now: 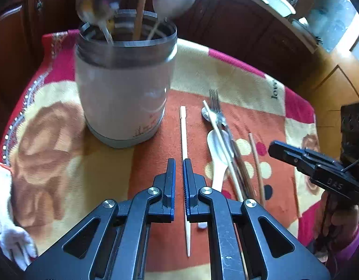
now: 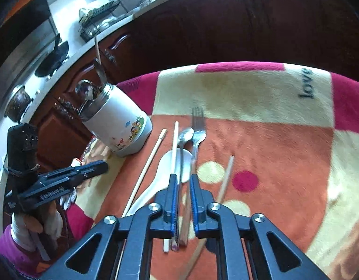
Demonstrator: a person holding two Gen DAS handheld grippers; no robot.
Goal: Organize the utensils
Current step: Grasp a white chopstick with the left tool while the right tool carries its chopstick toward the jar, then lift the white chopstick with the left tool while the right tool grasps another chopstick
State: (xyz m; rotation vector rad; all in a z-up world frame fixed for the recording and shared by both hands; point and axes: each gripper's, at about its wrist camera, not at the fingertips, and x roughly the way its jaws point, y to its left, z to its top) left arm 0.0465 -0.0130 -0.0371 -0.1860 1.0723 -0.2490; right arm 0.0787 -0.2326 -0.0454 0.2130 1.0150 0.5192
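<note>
A white utensil holder (image 1: 123, 88) with a steel rim stands on the cloth, holding ladles and a wooden stick; it also shows in the right wrist view (image 2: 119, 123). My left gripper (image 1: 178, 163) hovers narrowly open and empty over a lone chopstick (image 1: 184, 163). A pile lies to its right: fork (image 1: 215, 103), white spoon (image 1: 218, 156), metal spoon, chopsticks. My right gripper (image 2: 182, 179) is slightly open above that pile, over the metal spoon (image 2: 183, 140), fork (image 2: 198, 135) and white spoon (image 2: 165, 170). It holds nothing.
A patterned red, orange and cream cloth (image 2: 272, 140) covers the table. Dark wooden cabinets (image 2: 226, 28) stand behind. A counter with a stove and dish rack (image 2: 98, 16) runs at the back left. A loose chopstick (image 2: 226, 177) lies right of the pile.
</note>
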